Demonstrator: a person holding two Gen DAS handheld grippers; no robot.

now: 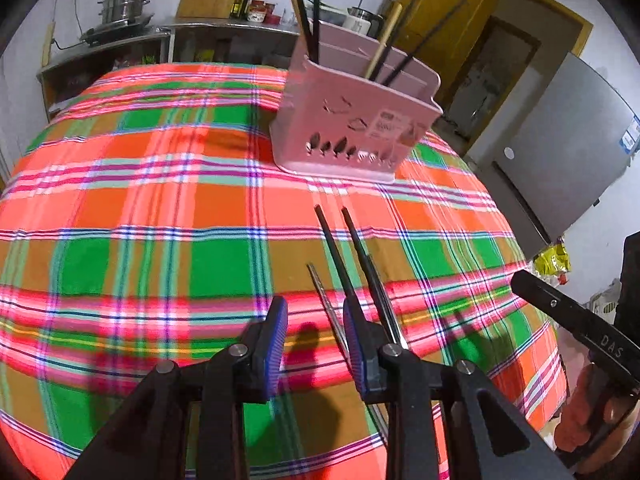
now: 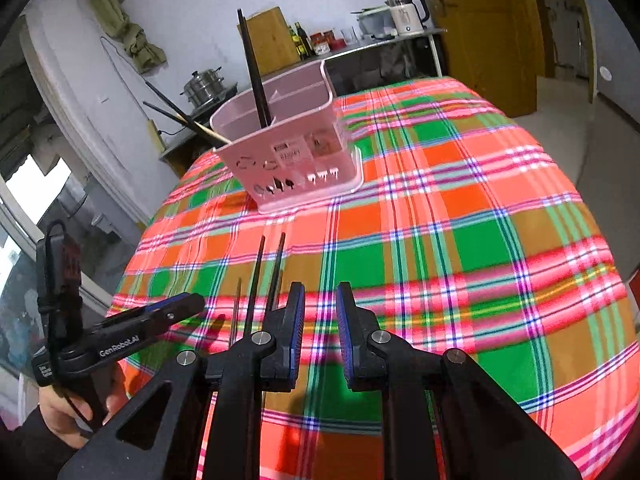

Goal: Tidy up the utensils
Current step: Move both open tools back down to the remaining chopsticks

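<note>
Grippers both gape, holding nothing: left gripper (image 1: 316,344) and right gripper (image 2: 320,320) hover near three black chopsticks (image 1: 340,256) on plaid tablecloth (image 1: 160,200); pink plastic utensil caddy (image 1: 352,120) far behind.

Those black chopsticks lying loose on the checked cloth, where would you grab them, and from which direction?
Grip the black chopsticks around mid-length, coming down from above with the fingers either side of the pair. They lie flat and nearly parallel on the tablecloth, tips pointing toward the pink holder, so a mid-length pinch should keep them balanced. The left gripper is open and nearest.
</note>
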